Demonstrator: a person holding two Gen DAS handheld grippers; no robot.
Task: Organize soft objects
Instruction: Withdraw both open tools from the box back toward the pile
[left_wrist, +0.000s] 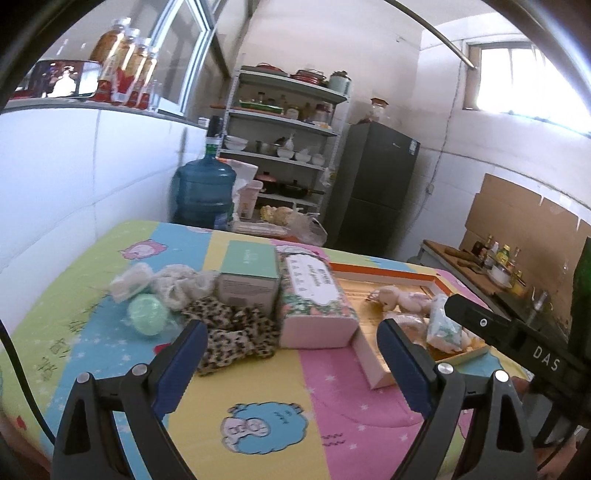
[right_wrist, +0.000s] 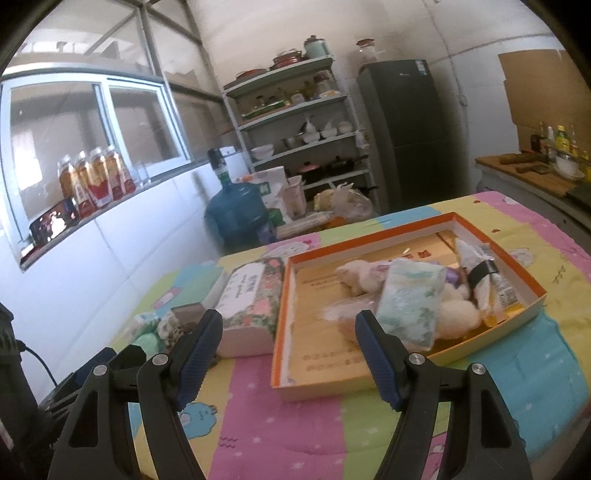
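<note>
On a colourful quilt (left_wrist: 258, 376) lie a leopard-print cloth (left_wrist: 236, 332), a lacy white cloth (left_wrist: 177, 286), a green round puff (left_wrist: 147, 314) and a floral tissue pack (left_wrist: 314, 299). My left gripper (left_wrist: 291, 354) hovers open just before the leopard cloth, nothing between its fingers. An orange-rimmed shallow box (right_wrist: 491, 240) holds a plush toy (right_wrist: 360, 280), a patterned soft pack (right_wrist: 410, 302) and other soft items. My right gripper (right_wrist: 288, 347) stands open and empty over the box's near left corner. The right gripper's body (left_wrist: 517, 339) shows in the left wrist view.
A mint green carton (left_wrist: 251, 273) stands behind the leopard cloth. Beyond the quilt are a blue water jug (left_wrist: 205, 195), a shelf rack of dishes (left_wrist: 284, 147), a dark fridge (left_wrist: 380, 181) and a counter with bottles (right_wrist: 546, 166). A white wall with a window ledge (right_wrist: 92, 192) runs along the left.
</note>
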